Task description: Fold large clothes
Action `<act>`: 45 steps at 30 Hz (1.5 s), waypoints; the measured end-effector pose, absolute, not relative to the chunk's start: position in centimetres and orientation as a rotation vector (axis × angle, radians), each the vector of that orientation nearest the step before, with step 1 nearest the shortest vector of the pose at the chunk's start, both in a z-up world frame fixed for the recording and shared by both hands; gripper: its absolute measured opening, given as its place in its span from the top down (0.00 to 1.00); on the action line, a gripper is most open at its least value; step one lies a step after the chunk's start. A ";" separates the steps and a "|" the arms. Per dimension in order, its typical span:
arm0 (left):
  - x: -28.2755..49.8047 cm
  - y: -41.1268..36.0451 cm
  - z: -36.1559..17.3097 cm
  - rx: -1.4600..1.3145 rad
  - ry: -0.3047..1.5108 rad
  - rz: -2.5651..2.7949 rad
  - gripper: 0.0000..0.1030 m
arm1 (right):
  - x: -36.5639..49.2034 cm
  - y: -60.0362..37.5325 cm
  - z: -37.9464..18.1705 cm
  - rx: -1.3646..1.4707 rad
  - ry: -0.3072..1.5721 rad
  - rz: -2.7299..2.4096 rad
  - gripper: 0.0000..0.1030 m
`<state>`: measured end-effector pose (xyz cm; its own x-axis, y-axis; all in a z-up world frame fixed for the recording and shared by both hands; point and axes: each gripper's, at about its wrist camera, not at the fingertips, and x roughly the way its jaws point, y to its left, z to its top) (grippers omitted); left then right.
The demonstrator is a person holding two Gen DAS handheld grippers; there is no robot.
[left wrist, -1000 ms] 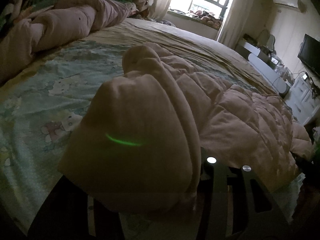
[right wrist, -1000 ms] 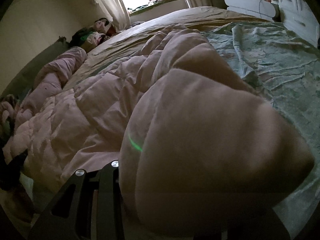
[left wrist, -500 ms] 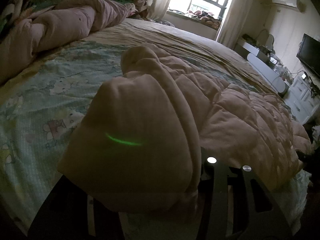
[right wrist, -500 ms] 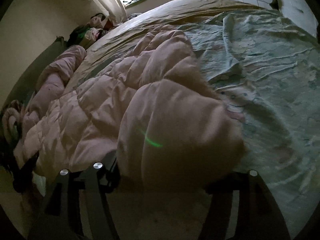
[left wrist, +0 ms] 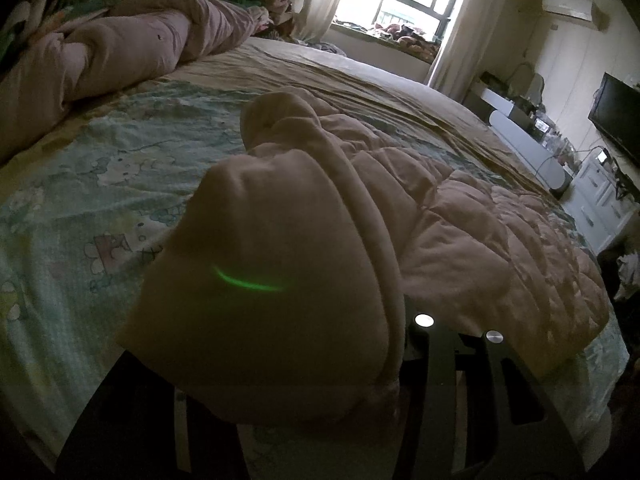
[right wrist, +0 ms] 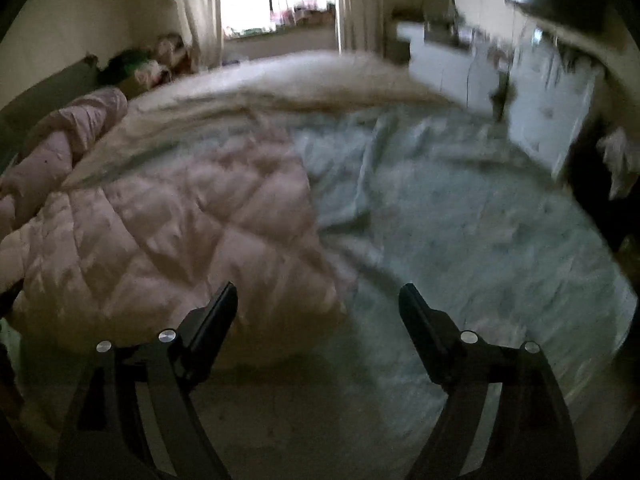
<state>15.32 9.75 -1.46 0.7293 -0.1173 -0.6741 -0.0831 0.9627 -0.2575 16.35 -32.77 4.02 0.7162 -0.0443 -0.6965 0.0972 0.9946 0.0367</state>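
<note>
A large pink quilted garment (left wrist: 460,232) lies on the bed. In the left wrist view a bunched fold of it (left wrist: 280,280) fills the space between my left gripper's fingers and hides the fingertips; my left gripper (left wrist: 304,384) is shut on that fold. In the right wrist view the garment (right wrist: 172,232) lies flat at left on the bed. My right gripper (right wrist: 318,300) is open and empty, just off the garment's near right corner. This view is motion-blurred.
The bed has a light blue cartoon-print sheet (left wrist: 80,200) and a beige cover (left wrist: 360,84) farther back. A rolled pink duvet (left wrist: 120,52) lies by the headboard. White cabinets (right wrist: 540,92) and a TV (left wrist: 618,116) stand beside the bed.
My right gripper has let go of the garment fold, opened, and pulled back up and away. The released part now lies flat. My left gripper still holds its fold, hardly moved.
</note>
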 end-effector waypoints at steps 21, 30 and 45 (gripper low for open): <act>10.4 10.0 3.6 -0.154 0.628 0.100 0.30 | 29.8 -7.5 -1.6 -0.165 1.034 0.491 0.16; 14.7 8.7 1.6 -0.215 0.746 -0.027 0.30 | 29.4 -7.9 -2.9 -0.146 1.004 0.508 0.16; 16.3 9.3 -3.7 -0.227 0.864 -0.007 0.29 | 28.0 -9.2 -1.2 -0.130 0.910 0.528 0.19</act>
<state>16.33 9.32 -3.69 0.6506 -0.0976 -0.7531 -0.0861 0.9758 -0.2008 28.00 -9.22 -1.24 0.4963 0.3808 -0.7802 -0.4884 0.8654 0.1117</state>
